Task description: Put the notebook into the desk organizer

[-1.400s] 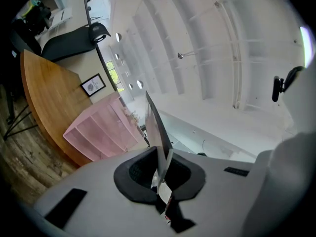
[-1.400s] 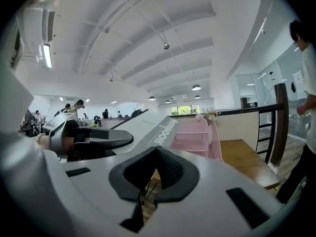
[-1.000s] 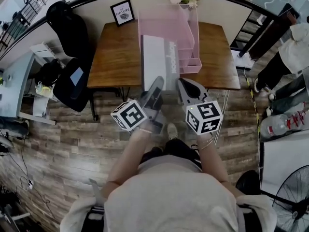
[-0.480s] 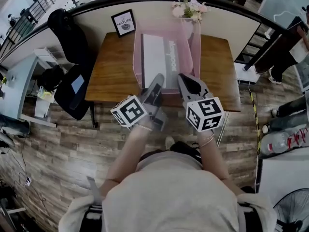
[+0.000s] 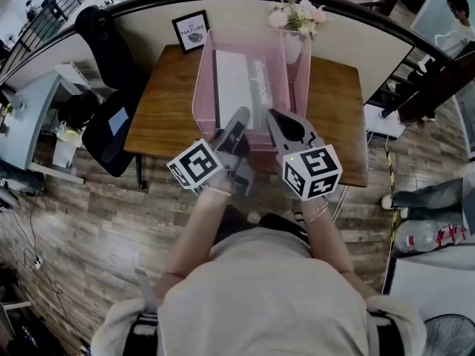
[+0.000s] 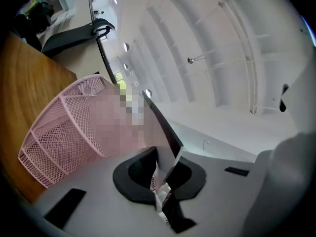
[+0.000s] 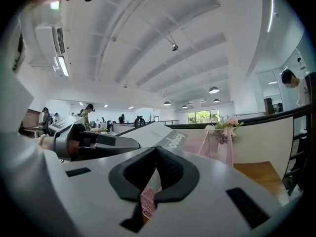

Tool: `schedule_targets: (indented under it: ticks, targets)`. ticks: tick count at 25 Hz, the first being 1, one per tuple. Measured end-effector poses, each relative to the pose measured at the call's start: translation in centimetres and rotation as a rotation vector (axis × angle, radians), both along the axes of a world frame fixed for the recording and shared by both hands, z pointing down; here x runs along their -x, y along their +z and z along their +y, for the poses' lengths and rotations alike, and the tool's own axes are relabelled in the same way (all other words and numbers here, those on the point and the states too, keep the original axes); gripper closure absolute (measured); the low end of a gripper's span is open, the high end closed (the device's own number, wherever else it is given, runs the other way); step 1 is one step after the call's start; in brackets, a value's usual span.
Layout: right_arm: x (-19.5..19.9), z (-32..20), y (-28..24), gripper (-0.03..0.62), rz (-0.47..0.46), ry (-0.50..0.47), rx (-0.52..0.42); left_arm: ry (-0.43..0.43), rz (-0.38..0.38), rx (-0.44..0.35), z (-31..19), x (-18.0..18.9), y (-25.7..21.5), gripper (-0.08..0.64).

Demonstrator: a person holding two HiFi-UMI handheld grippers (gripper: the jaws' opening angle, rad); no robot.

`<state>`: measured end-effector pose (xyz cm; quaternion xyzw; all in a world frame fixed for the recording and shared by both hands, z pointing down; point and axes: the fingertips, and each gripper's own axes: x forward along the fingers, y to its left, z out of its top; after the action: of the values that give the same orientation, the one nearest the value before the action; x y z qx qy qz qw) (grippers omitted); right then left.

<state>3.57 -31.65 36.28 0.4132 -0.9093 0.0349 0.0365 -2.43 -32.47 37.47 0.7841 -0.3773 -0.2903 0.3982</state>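
The grey-and-white notebook lies lengthwise inside the pink mesh desk organizer on the wooden table. My left gripper is shut on the notebook's near left edge. In the left gripper view the dark cover and white pages run between the pads. Those jaws have just eased slightly, with the notebook still between them. My right gripper is shut at the near right edge. In the right gripper view the notebook shows just past the closed jaws, with pink mesh behind it.
A framed picture and a vase of flowers stand at the table's back edge against a curved wall. A black chair with a bag stands left of the table. A person is at the far right.
Both grippers have moved forward with the notebook, which now sits deeper between the organizer's pink walls. The table has come nearer in the head view.
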Motion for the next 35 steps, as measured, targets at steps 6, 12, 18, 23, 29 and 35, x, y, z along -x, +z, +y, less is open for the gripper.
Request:
schedule_targets:
  ticks: [6,12,18,23,29,35]
  targets:
    - [-0.3,-0.6,1.0,0.581,-0.018,-0.003,0.029,0.020,0.015,0.035,-0.9,-0.7,0.5,0.541]
    - [-0.1,-1.0,1.1,0.581,-0.024,0.021,0.038,0.054,0.031,0.064,-1.8,-0.7,0.6,0.536]
    - [0.3,-1.3,1.1,0.581,-0.028,0.042,0.049,0.071,0.014,0.096,-2.7,-0.4,0.9,0.526]
    - [0.7,-1.2,1.3,0.581,-0.019,0.048,0.062,0.083,0.038,0.120,-3.2,-0.3,1.0,0.502]
    - [0.9,-1.0,1.9,0.581,-0.022,0.046,0.070,0.119,0.076,0.127,-3.1,-0.7,0.7,0.453]
    - [1.8,-0.4,2.0,0.581,-0.020,0.013,0.077,0.159,0.154,0.101,-2.9,-0.9,-0.5,0.392]
